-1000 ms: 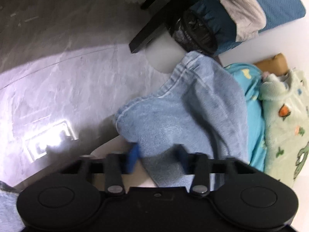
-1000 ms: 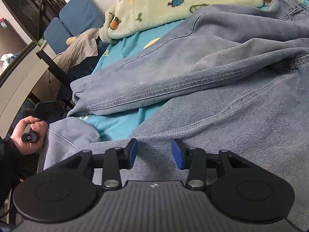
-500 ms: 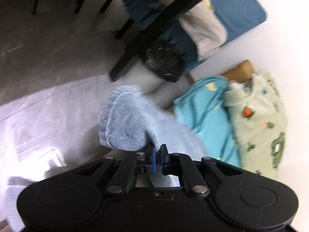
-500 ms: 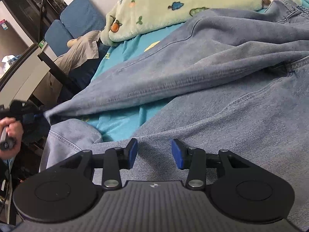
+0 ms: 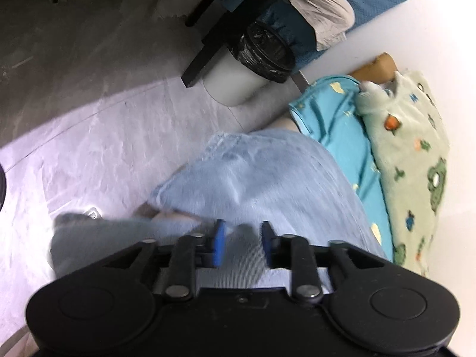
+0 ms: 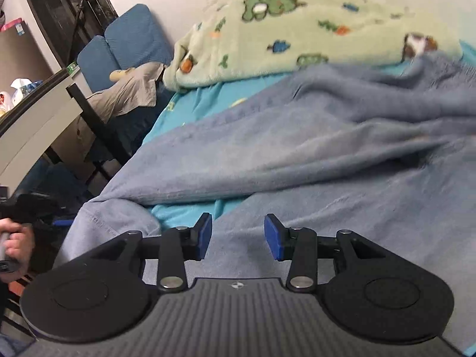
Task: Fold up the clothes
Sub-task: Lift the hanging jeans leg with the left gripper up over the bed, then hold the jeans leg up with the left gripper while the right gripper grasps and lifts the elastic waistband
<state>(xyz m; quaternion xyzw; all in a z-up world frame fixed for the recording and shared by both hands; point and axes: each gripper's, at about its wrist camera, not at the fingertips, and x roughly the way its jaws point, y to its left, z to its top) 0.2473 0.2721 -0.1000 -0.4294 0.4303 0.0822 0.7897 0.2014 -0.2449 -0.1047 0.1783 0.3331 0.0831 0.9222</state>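
Note:
Light blue denim jeans point(image 6: 297, 154) lie spread over a turquoise bed sheet point(image 6: 184, 211). One leg end point(image 5: 255, 178) hangs over the bed edge in the left wrist view, blurred by motion. My left gripper point(image 5: 241, 242) is open just above this leg end, holding nothing. My right gripper point(image 6: 238, 233) is open and empty, hovering low over the near leg of the jeans. The hand holding the left gripper point(image 6: 32, 211) shows at the far left of the right wrist view, beside the leg ends.
A pale green cartoon blanket point(image 6: 297, 32) lies along the wall side of the bed. A bin with a black bag point(image 5: 253, 68), a black table leg point(image 5: 214, 41) and a blue chair point(image 6: 119, 47) with beige clothing stand past the bed's end. Grey floor point(image 5: 89, 119) lies below.
My left gripper shut on the leg end, pulled it out over the bed edge, then opened and let it go. The right gripper stayed open, its view tilted up a little.

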